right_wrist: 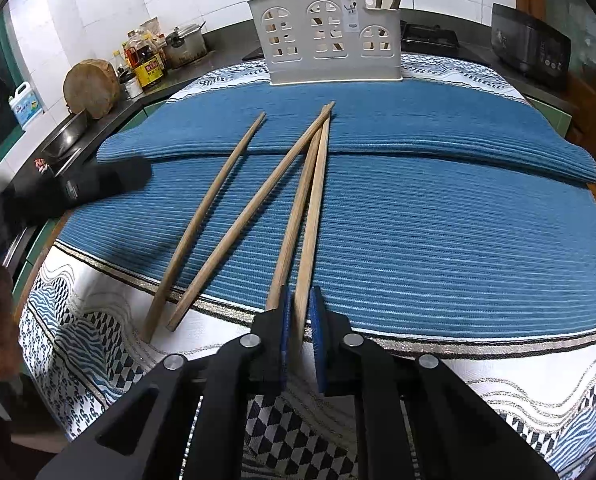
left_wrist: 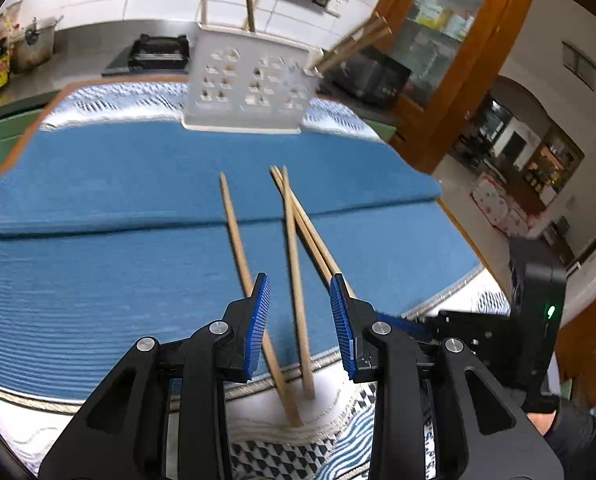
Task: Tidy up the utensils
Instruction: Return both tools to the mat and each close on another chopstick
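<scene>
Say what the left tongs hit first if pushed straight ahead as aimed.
Probably the chopstick lying between the open left tongs; further along, the white utensil holder. Height above the mat is unclear.

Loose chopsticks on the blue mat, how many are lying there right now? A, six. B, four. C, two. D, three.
B: the right wrist view shows four chopsticks flat on the blue mat, one of them between the fingers of the right gripper; the others stand in the white holder.
</scene>
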Available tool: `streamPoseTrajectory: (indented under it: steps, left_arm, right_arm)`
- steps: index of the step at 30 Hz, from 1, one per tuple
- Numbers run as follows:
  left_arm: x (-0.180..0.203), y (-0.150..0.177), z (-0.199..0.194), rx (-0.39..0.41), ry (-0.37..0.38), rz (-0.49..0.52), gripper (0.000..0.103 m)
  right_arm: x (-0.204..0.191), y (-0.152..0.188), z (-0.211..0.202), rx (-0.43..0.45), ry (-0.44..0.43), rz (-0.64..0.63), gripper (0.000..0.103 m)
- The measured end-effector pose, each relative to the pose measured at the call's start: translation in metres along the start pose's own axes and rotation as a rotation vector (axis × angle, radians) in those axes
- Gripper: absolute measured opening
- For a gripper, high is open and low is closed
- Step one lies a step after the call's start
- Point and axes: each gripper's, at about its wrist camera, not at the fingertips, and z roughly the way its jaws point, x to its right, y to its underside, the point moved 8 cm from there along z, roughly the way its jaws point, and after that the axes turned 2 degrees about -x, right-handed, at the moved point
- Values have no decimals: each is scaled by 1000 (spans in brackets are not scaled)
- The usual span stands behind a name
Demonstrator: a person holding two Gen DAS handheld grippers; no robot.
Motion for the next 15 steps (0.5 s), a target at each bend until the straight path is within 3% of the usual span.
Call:
streamPoseTrajectory:
  steps: [6, 15]
  left_arm:
    - [6, 18, 22, -63, 9, 11, 32]
    - [10, 24, 39, -91, -9, 37, 29]
  right_arm:
    - [3, 5, -2, 3, 10, -6, 8]
    - [7, 8, -6, 21, 14, -19, 8]
